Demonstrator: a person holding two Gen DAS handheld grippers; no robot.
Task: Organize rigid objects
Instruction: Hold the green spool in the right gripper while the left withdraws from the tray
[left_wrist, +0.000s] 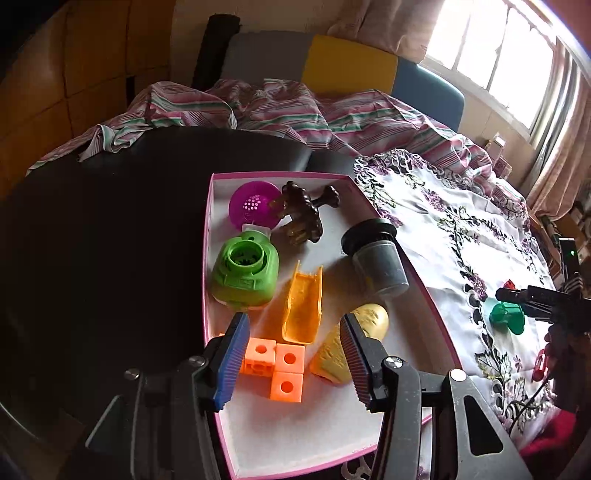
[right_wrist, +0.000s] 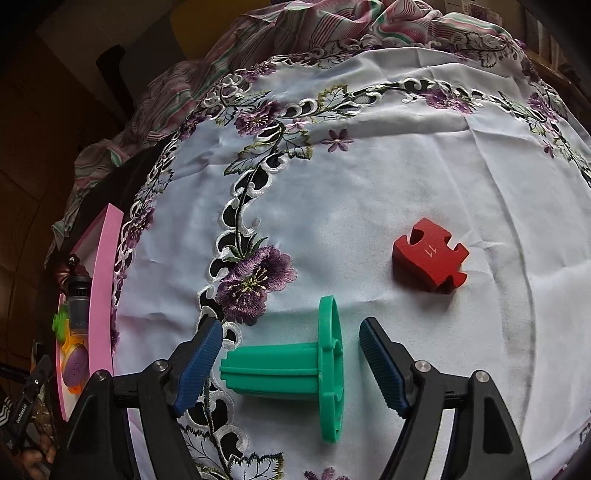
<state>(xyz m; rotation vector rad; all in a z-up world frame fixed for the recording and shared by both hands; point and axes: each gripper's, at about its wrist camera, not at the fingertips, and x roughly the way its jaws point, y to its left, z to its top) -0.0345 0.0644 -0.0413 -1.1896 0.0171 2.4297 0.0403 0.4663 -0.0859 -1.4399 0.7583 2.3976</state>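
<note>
My left gripper (left_wrist: 293, 354) hangs open over a pink-rimmed box (left_wrist: 280, 174). Orange joined cubes (left_wrist: 286, 373) lie on the box floor between its fingers, ungripped. The box also holds a yellow ridged piece (left_wrist: 373, 317), an orange chute (left_wrist: 303, 306), a green toy (left_wrist: 245, 273), a purple ball (left_wrist: 253, 208), a brown piece (left_wrist: 303, 218) and a dark jar (left_wrist: 376, 258). My right gripper (right_wrist: 289, 328) is open around a green flanged spool (right_wrist: 288, 369) lying on its side on the cloth, with gaps at both pads. A red puzzle block (right_wrist: 428, 262) sits beyond, to the right.
A white embroidered tablecloth (right_wrist: 369, 184) covers the surface right of the box. Striped bedding (left_wrist: 295, 110) is bunched behind it. A dark surface (left_wrist: 110, 240) lies left of the box. A small red item (left_wrist: 539, 365) sits near the cloth's right side.
</note>
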